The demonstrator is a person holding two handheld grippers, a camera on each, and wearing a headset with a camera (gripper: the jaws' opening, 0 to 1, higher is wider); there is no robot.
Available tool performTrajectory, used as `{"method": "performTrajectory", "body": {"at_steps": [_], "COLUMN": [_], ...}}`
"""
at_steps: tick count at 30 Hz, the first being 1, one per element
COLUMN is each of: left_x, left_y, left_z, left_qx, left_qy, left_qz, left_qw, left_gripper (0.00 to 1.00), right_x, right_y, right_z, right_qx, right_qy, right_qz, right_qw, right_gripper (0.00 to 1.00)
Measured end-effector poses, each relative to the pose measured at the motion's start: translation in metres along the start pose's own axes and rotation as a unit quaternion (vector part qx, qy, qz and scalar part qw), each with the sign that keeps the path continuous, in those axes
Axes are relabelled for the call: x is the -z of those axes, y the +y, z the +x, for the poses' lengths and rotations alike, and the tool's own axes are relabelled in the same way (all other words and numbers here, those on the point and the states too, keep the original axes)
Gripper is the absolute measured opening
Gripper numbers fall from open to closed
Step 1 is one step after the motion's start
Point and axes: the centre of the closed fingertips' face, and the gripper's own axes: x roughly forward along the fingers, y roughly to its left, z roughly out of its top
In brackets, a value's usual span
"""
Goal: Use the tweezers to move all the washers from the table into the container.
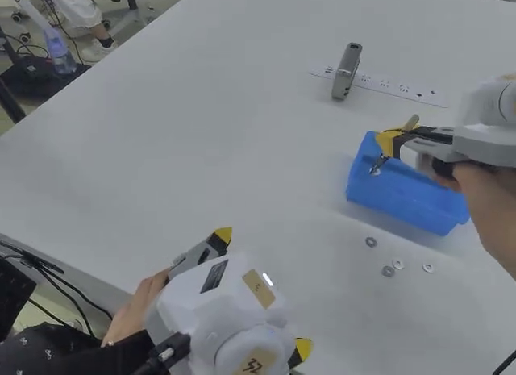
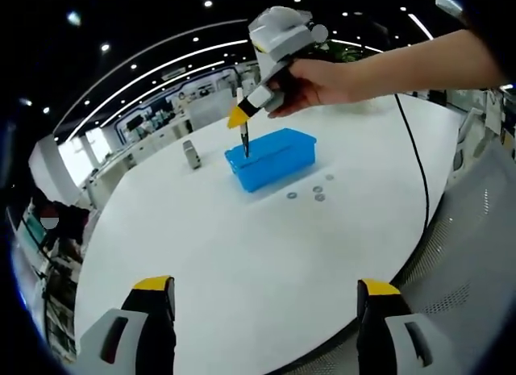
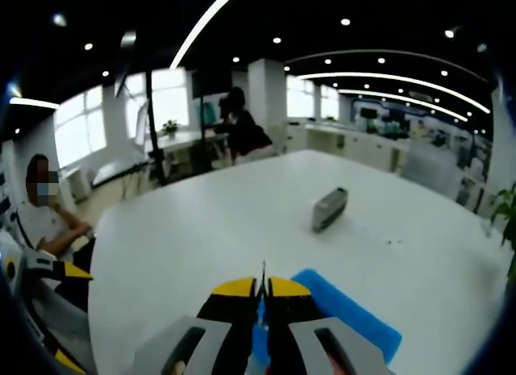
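Pinching tweezers [image 1: 379,160], the right gripper [image 1: 390,141] holds their tips beyond its fingers, over the blue container [image 1: 403,196]. Loosen gently; left gripper [image 2: 266,286] gapes.

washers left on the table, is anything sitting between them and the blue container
Nothing visible does. The four washers lie on bare table beside the blue container, with open surface between. The right hand-held gripper holds the tweezers above the container, outside that gap.
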Motion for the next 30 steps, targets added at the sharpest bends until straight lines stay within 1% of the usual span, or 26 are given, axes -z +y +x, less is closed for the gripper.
{"method": "performTrajectory", "body": {"at_steps": [3,7,10,12,15,21,22,24,26,30], "left_x": [0.001,0.002,0.002,0.002,0.002,0.003,0.003,0.003,0.004,0.004], "left_y": [-0.006,-0.011,-0.014,-0.014,-0.014,-0.013,-0.013,-0.013,-0.013,-0.013], "left_z": [0.001,0.001,0.001,0.001,0.001,0.001,0.001,0.001,0.001,0.001], "left_qx": [0.013,0.024,0.028,0.024,0.027,0.023,0.023,0.022,0.022,0.021], "left_qy": [0.004,0.006,0.006,0.007,0.008,0.010,0.010,0.011,0.012,0.013], "left_qz": [0.006,0.022,0.030,0.038,0.028,0.025,0.025,0.025,0.025,0.026], "left_qw": [0.9999,0.9995,0.9991,0.9990,0.9992,0.9994,0.9994,0.9994,0.9994,0.9994], "left_gripper": [0.97,0.97,0.96,0.95,0.95,0.96,0.96,0.96,0.96,0.95], "right_x": [0.006,0.016,0.020,0.023,0.028,0.037,0.035,0.037,0.034,0.035], "right_y": [-0.003,-0.003,-0.004,-0.005,-0.009,-0.016,-0.013,-0.012,-0.014,-0.014], "right_z": [0.007,0.014,0.019,0.022,0.027,0.035,0.032,0.033,0.033,0.033], "right_qx": [-0.001,0.000,-0.001,0.000,0.009,0.011,0.011,0.011,0.010,0.012], "right_qy": [0.002,0.012,0.011,0.011,0.014,0.020,0.022,0.023,0.019,0.022], "right_qz": [0.013,0.015,0.022,0.024,0.022,0.034,0.034,0.032,0.034,0.036], "right_qw": [0.9999,0.9998,0.9997,0.9996,0.9996,0.9992,0.9991,0.9992,0.9992,0.9990], "right_gripper": [0.01,0.01,0.01,0.01,0.01,0.01,0.01,0.01,0.01,0.02]}}
